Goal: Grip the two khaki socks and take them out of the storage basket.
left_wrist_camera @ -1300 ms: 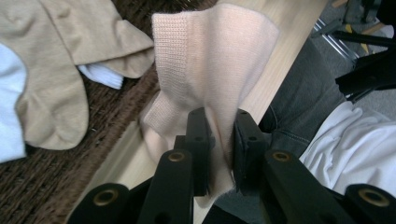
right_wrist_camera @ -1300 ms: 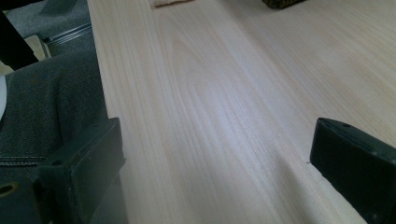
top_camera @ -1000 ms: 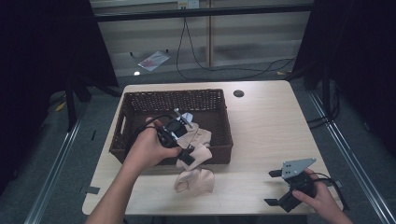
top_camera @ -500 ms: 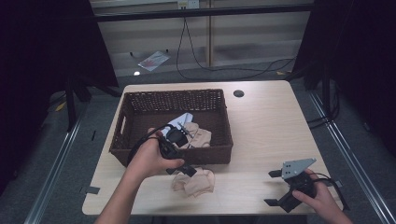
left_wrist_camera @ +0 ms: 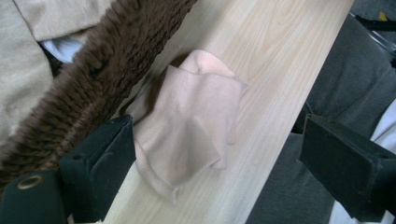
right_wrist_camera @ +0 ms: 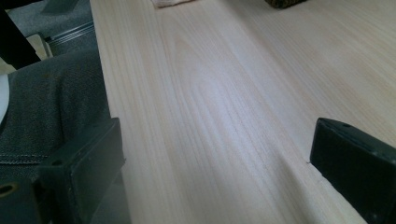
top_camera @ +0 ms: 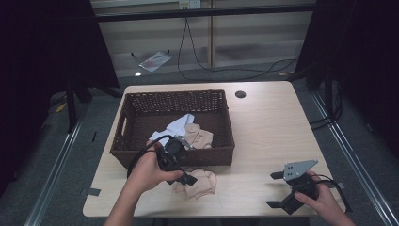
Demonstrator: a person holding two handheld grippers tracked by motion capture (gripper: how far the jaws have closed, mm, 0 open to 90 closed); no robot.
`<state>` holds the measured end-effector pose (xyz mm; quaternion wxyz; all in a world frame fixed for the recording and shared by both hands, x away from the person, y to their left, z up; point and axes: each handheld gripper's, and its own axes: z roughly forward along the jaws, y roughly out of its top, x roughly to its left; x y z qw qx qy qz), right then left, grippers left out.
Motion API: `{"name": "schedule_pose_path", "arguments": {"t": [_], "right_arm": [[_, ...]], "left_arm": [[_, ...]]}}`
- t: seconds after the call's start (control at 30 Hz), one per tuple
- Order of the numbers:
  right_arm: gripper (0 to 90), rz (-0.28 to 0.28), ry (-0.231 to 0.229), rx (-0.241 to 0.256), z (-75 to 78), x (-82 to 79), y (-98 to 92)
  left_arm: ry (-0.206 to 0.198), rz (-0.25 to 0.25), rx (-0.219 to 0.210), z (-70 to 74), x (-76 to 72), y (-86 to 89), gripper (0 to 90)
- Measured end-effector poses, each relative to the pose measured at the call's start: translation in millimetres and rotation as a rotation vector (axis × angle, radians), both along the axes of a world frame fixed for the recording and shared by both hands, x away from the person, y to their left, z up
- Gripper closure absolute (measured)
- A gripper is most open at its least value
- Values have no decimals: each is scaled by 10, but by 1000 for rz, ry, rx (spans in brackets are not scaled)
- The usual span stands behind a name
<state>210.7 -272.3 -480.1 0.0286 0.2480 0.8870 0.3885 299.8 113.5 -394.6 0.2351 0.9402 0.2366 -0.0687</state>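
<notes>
A brown wicker basket [top_camera: 141, 117] stands on the table's left half and holds a white cloth [top_camera: 175, 127] and a beige cloth [top_camera: 200, 136]. Another beige cloth [top_camera: 197, 184] [left_wrist_camera: 187, 121] lies crumpled on the table just in front of the basket. My left gripper [top_camera: 184, 169] [left_wrist_camera: 219, 135] hovers over this cloth, open wide, one jaw by the basket's wall [left_wrist_camera: 93, 79] and the other over the table's near edge. Near the front right corner my right gripper [top_camera: 276, 189] [right_wrist_camera: 215, 140] is open with bare wood between its jaws.
The wooden table [top_camera: 268, 132] has a small dark round hole [top_camera: 240, 94] behind the basket's right corner. Cables [top_camera: 221, 70] and a scrap of paper [top_camera: 153, 60] lie on the floor beyond the table. The person's grey trouser leg [left_wrist_camera: 336, 88] is below the near edge.
My left gripper has come from above the basket's front rim toward the near edge and down to the beige cloth, which now lies wholly on the table. The right gripper has stayed put.
</notes>
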Motion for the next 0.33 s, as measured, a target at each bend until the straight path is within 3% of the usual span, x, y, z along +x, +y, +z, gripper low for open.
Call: {"name": "schedule_pose_path", "arguments": {"t": [0.27,0.33], "right_arm": [[25,-1,2,1,-5,-2,5],[25,0,4,1,-7,-3,8]], "left_arm": [[-23,-21,-31,-228,-102,5,95],[-22,-38,-16,-250,-108,-3,95]]}}
